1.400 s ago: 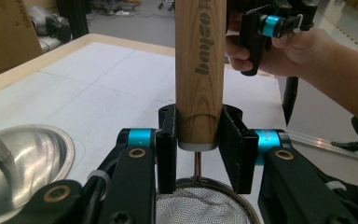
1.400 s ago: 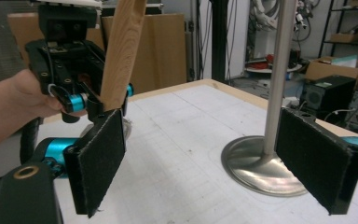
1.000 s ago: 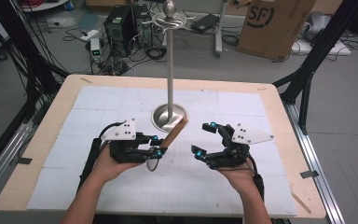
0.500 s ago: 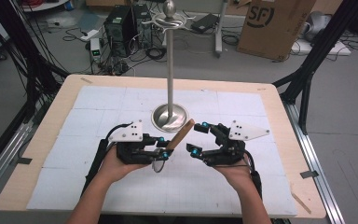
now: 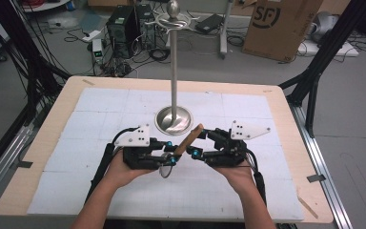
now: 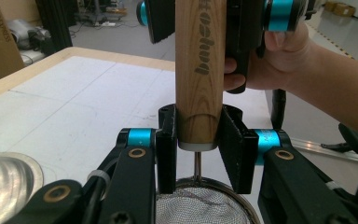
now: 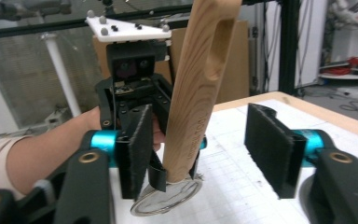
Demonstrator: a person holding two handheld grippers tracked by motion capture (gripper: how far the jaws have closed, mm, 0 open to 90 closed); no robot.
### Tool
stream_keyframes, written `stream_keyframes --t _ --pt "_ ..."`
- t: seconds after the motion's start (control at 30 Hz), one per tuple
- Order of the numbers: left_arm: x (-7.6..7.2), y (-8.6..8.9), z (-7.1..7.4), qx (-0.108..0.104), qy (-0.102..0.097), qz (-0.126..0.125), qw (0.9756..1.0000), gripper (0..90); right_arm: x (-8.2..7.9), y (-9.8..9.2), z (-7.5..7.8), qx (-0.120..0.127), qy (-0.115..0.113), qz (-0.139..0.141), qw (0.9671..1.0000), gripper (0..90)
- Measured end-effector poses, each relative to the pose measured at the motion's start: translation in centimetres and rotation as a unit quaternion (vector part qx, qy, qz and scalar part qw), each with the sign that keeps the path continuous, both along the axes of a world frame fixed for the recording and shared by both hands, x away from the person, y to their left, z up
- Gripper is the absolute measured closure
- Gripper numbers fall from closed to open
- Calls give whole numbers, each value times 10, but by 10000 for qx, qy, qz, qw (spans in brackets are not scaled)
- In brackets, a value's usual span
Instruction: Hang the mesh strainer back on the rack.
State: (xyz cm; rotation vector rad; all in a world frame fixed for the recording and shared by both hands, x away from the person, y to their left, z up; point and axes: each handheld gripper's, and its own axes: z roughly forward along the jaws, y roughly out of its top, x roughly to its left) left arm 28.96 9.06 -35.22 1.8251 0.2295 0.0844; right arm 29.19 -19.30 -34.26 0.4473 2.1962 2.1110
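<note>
Lab room with cables, a black computer tower (image 5: 124, 24) and a brown cardboard box (image 5: 279, 26) on the floor behind a pale wooden surface (image 5: 38, 148) covered by a white gridded mat (image 5: 105, 102). Left tool (image 5: 164, 152), held in the person's left hand (image 5: 119, 169), has its black jaws pressed onto the lower end of a light brown wooden handle (image 6: 200, 70) of a small round metal mesh strainer (image 6: 200, 205); in the left gripper view both pads touch the wood just above the wire neck, mesh bowl hangs below the jaws. In the high view the handle slants up and away to the right, free end near the base of the stand. Right tool (image 7: 212, 149), in the right hand (image 5: 238, 174), sits just right of the handle, facing the left tool; its jaws have just been closing and the handle stands between them, close to the left pad with a clear gap to the right pad, not gripped. Handle's free end has a long slot (image 7: 221, 35). Behind both tools, a tall shiny metal pole stand (image 5: 174, 62) on a round metal base (image 5: 164, 121), upright mid-surface, hooks at the top.
</note>
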Motion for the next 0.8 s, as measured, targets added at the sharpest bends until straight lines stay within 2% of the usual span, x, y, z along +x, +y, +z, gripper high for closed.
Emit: stream_keyframes --t 0.23,0.4,0.53,0.8 --pt "0 -2 -1 2 -8 -38 10000 692 0 5 2 -41 -43 90 9999 534" --pt "0 -1 0 -123 3 -98 9999 692 0 6 1 -64 -32 151 9999 589" --pt "0 -2 0 -118 8 -120 9999 691 -2 8 2 -82 -84 203 9997 652" --pt "-1 -3 -1 -86 -11 -153 9998 692 -4 12 5 -151 -168 245 9994 678"
